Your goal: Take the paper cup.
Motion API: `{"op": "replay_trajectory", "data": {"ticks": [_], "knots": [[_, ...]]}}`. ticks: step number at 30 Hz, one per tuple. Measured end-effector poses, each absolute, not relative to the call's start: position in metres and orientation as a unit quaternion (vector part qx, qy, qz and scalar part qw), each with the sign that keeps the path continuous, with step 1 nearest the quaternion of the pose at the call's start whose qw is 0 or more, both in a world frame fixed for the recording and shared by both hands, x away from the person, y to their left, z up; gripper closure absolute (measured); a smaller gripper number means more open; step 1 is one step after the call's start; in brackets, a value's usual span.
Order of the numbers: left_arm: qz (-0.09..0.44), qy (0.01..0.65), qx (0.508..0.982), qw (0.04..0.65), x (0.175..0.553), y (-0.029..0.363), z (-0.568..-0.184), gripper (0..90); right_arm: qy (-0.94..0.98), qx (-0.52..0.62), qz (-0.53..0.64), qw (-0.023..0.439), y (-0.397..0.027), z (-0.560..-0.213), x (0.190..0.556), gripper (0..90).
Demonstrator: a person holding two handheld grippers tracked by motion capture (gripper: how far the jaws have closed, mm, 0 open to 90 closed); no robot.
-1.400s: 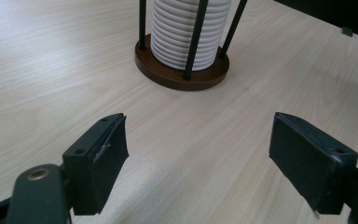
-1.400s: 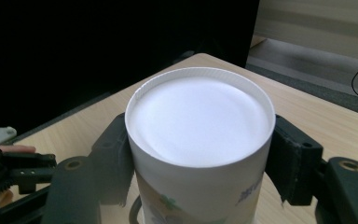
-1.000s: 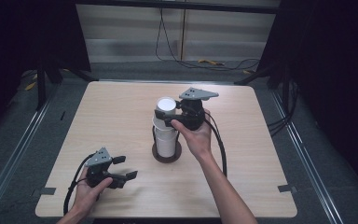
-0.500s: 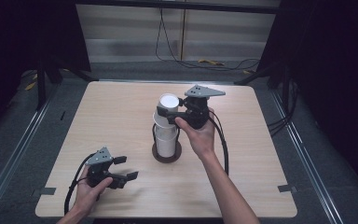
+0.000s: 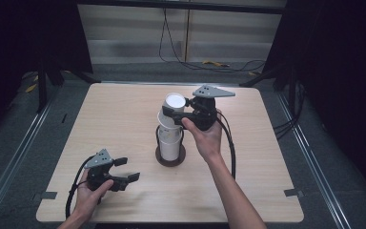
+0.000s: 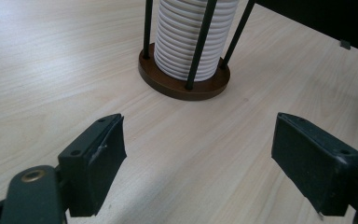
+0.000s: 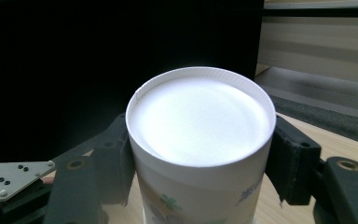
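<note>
Right hand-held gripper (image 5: 175,110) clamps an upturned paper cup (image 7: 200,140) above the cup stack (image 5: 170,143); left hand-held gripper (image 5: 124,171), at 7 o'clock, gapes empty

Table evenly lit (surroundings dark), cup base overexposed.

right gripper (image 5: 174,113) | top paper cup (image 5: 174,104) clamped upside down in jaws, raised slightly higher off the cup stack (image 5: 170,143) than a second ago | tilt unchanged
</note>
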State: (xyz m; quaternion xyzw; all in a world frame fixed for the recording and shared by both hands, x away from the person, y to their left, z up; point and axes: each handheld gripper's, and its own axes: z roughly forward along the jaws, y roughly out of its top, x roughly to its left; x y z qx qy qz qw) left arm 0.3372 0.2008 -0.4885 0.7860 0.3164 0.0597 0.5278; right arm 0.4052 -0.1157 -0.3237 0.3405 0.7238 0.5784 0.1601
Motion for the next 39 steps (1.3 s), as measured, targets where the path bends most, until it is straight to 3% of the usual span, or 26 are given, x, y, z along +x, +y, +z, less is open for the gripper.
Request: {"op": "replay_trajectory", "data": {"ticks": [22, 39], "knots": [[0.057, 0.287, 0.781, 0.551, 0.345, 0.186, -0.465, 17.4, 0.712, 0.337, 0.594, 0.161, -0.145, -0.308, 0.379, 34.5], [0.038, 0.258, 0.781, 0.568, 0.353, 0.170, -0.443, 17.4, 0.722, 0.353, 0.578, 0.141, -0.169, -0.327, 0.348, 34.6]]}}
